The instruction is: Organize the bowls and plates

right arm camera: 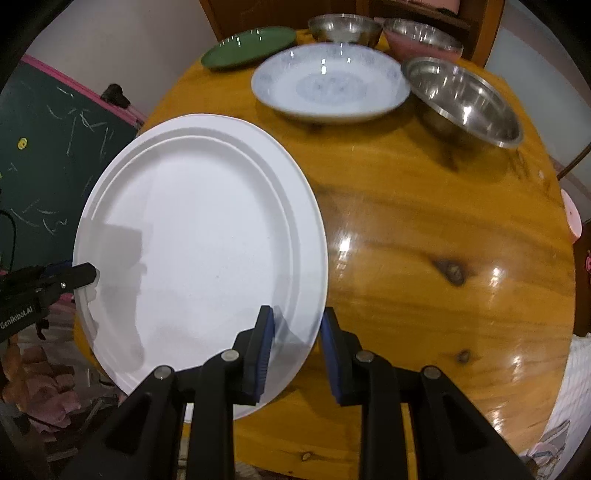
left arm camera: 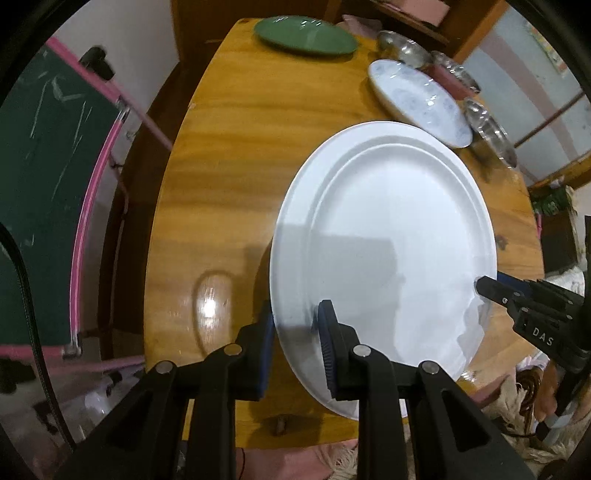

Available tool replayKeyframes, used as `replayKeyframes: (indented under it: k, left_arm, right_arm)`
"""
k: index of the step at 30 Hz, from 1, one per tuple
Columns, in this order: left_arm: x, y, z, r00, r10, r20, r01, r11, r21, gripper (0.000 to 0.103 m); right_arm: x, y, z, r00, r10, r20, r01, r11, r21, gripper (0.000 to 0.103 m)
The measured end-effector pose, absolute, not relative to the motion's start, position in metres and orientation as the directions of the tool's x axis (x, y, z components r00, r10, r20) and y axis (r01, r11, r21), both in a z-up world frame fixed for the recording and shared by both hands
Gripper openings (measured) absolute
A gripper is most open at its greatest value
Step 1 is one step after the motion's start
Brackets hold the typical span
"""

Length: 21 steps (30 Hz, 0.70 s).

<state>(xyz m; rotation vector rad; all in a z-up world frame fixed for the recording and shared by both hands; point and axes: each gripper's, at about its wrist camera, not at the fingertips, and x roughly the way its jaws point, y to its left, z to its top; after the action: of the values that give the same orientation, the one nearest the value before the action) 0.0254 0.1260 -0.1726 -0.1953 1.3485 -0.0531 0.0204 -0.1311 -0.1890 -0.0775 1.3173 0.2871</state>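
The left tool (left arm camera: 295, 328) is nearly closed, its blue pads clamped on the near left rim of a large white plate (left arm camera: 384, 236). The right tool (right arm camera: 297, 325) is likewise narrowly set and grips the same plate at its near right rim, one pad above and one below the edge. The plate hangs between the two tools over the near left part of the wooden bench (right arm camera: 424, 221), tilted, with its near edge reaching past the bench's rim.

The right half of the bench lies open and glossy. At the far side stand a green plate (right arm camera: 249, 46), a blue-patterned plate (right arm camera: 328, 83), a large steel bowl (right arm camera: 461, 99), a smaller steel bowl (right arm camera: 345, 27) and a pink bowl (right arm camera: 423, 38). A green chalkboard (right arm camera: 48, 158) with a pink frame stands left of the bench.
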Motion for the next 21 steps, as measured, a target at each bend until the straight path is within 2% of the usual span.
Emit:
replayKeyframes:
  k: [8,21]
  left_arm:
    - [0.018,0.147,-0.192,0.213,-0.151,-0.965,-0.145,0.972,-0.184,0.021]
    - [0.036,0.157,-0.208,0.215,-0.140,-0.966,-0.166,0.970,-0.178,0.021]
  right_arm:
    - [0.016,-0.113,-0.200,0.213,0.145,-0.966,-0.282,0.956,0.082,0.026]
    - [0.025,-0.100,-0.207,0.207,0.108,-0.972,-0.276,0.960,0.048,0.026]
